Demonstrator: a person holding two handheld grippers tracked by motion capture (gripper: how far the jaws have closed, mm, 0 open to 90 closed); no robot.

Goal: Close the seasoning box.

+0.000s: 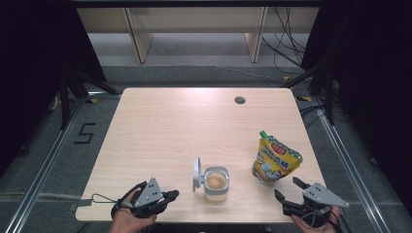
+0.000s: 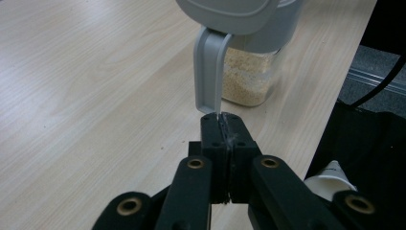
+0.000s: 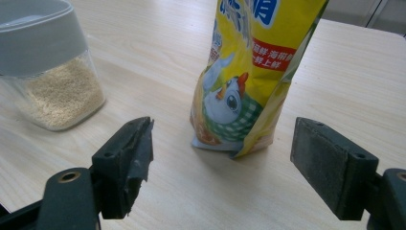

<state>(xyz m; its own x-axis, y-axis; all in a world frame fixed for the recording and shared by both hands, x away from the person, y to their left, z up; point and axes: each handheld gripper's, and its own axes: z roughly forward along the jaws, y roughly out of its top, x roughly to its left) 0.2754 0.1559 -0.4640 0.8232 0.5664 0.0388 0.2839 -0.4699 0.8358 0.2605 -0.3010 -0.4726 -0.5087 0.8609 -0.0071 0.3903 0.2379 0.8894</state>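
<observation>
From the high view, a clear jar (image 1: 215, 184) of pale grains stands near the front edge of the tabletop (image 1: 160, 131), its grey lid (image 1: 197, 174) flipped up on its left. A yellow pouch (image 1: 275, 158) stands upright to its right. The left gripper (image 1: 171, 196) sits left of the jar, the right gripper (image 1: 287, 189) just in front of the pouch.

In the left gripper view, the jaws are pressed together just below the hanging lid latch (image 2: 209, 72); they seem to stop short of touching it.

In the right gripper view, the jaws gape wide, the pouch (image 3: 249, 76) standing beyond and between them.
</observation>
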